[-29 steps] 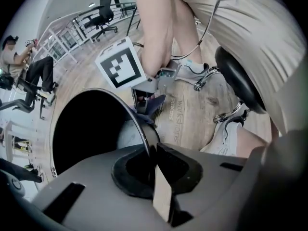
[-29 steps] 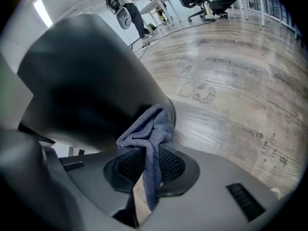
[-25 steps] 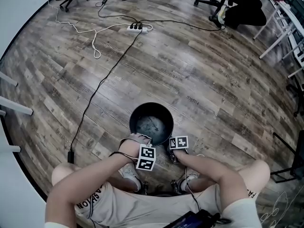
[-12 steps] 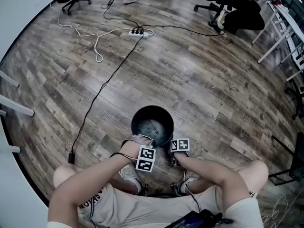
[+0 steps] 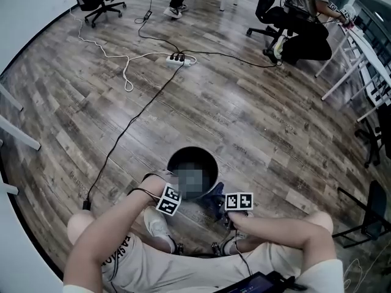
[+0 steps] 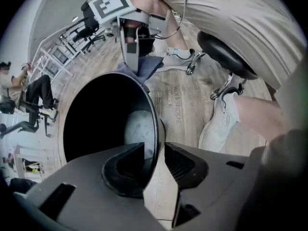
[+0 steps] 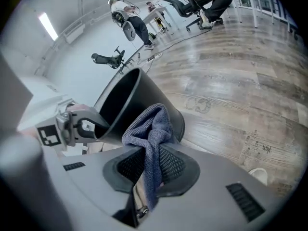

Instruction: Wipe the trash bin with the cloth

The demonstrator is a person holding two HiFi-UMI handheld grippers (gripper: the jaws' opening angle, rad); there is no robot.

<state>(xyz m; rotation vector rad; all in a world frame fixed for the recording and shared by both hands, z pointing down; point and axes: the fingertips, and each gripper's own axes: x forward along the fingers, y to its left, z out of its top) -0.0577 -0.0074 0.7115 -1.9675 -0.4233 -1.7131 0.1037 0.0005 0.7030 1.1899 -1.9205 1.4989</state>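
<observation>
Trash bin (image 5: 185, 157) stands upright on the wood floor (image 5: 256, 115), mouth up, just ahead of your shoes (image 5: 157, 222).

Your left gripper (image 6: 154, 153) straddles the bin's near rim, with one jaw inside the wall and the other outside. The jaws have just been opening and now stand apart, their pads off the rim.

Your right gripper (image 7: 152, 153) has its jaws closed tight on the blue-grey cloth (image 7: 154, 125). A bunch stands above the pads and a tail hangs below. The cloth is at the bin's outer wall on your right; contact unclear.
</observation>
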